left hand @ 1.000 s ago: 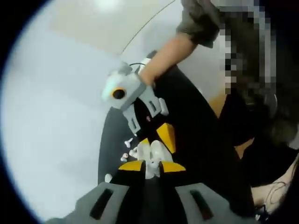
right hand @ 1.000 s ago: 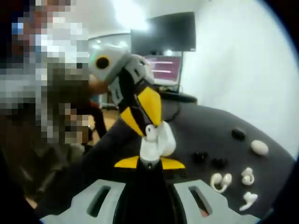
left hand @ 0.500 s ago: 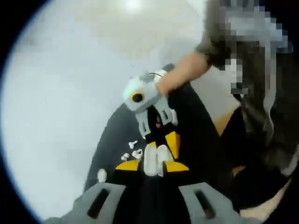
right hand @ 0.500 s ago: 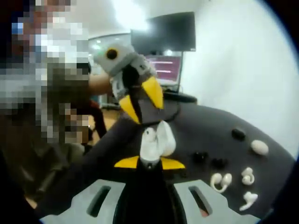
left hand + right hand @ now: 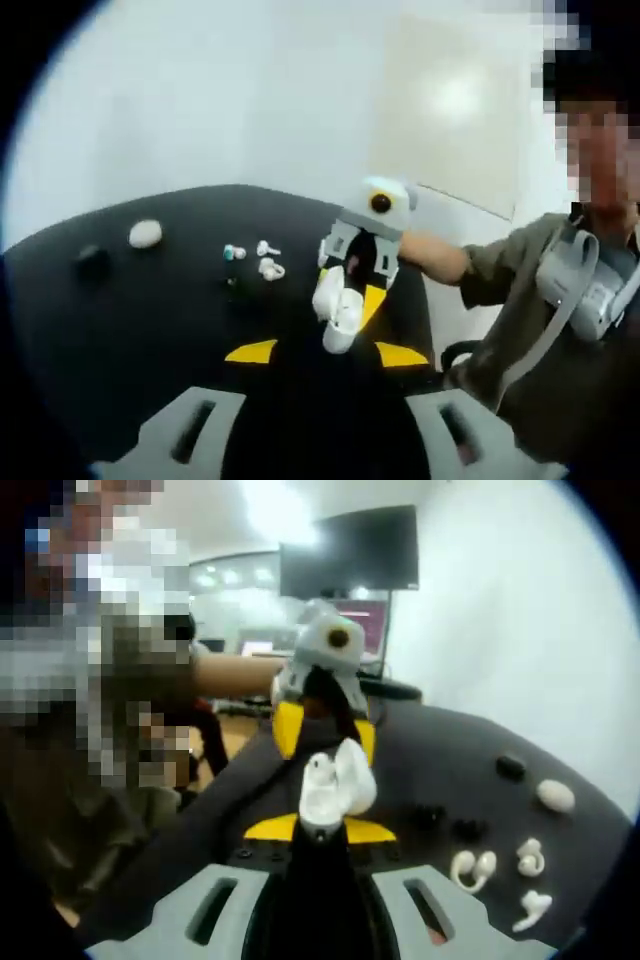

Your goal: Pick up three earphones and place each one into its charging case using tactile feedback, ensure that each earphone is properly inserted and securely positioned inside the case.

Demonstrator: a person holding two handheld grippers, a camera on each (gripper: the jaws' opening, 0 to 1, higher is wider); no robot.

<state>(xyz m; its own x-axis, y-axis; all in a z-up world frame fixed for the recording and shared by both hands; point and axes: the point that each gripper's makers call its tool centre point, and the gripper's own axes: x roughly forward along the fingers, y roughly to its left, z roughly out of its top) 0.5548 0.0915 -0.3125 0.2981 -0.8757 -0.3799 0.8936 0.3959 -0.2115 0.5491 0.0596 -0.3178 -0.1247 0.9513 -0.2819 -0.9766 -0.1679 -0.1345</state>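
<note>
A second ago the left gripper's yellow tips sat right at the open white charging case; now the left gripper hangs behind and above the case, its jaws spread wide and empty. In the left gripper view its tips lie well apart with nothing between them, and the whole scene has swung round because the camera moved: the black table now spreads to the left instead of falling away below.

The right gripper has not shifted in its own view. Its jaws are drawn narrow, pinching the base of the charging case, which stands upright with its lid tipped open. In the left gripper view the same case hangs from the right gripper, held out by a person's bare forearm.

Right of the case on the black table lie three white earphones. Beyond them sit a white oval case and a small black case, with two dark objects nearer the held case. Behind the case stand a dark monitor and a lit screen; white wall runs to the right.
</note>
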